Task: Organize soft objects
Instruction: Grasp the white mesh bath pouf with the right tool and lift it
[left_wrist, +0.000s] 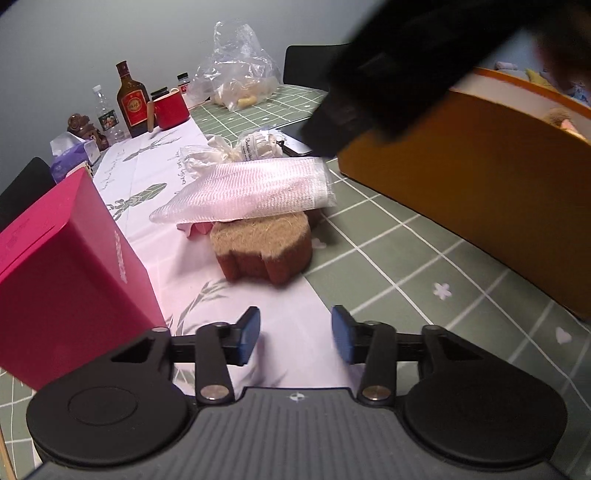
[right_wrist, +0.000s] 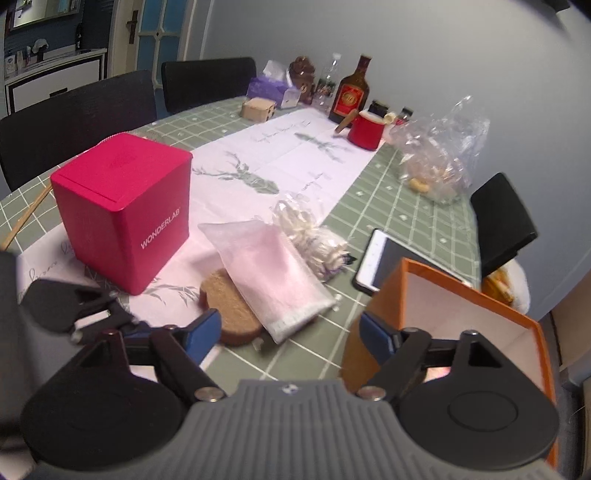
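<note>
While the white mesh pouch (left_wrist: 255, 192) lies slanted across a brown fibre pad (left_wrist: 264, 245), both sit at the seam where a white deer-print runner (right_wrist: 280, 158) meets the green grid cloth of the worktop (left_wrist: 388, 254). Just beyond the pouch, at its 12 o'clock in the left view, rests a small bag of white knotted material (left_wrist: 255, 146), and a phone (right_wrist: 380, 258) lies beside that. An orange box (right_wrist: 476, 310) with a pale interior stands at 3 o'clock of the pouch; a magenta cube (right_wrist: 125, 210) marked WONDERLAB stands at 9 o'clock.

Left claw (left_wrist: 295, 334) is spread, holding nothing, low over the runner at 6 o'clock of the pad. Right claw (right_wrist: 290, 334) is spread too, empty, hovering between pad and orange box.

Farther back stand a red mug (right_wrist: 365, 129), a brown bottle (right_wrist: 351, 94), a clear bottle (left_wrist: 107, 114), a tissue pack (right_wrist: 267, 86) and a crumpled plastic bag (right_wrist: 439, 155). Black chairs (right_wrist: 81, 110) ring the worktop; grey walls close the room, with a door (right_wrist: 155, 33) at 11 o'clock in the right view.
</note>
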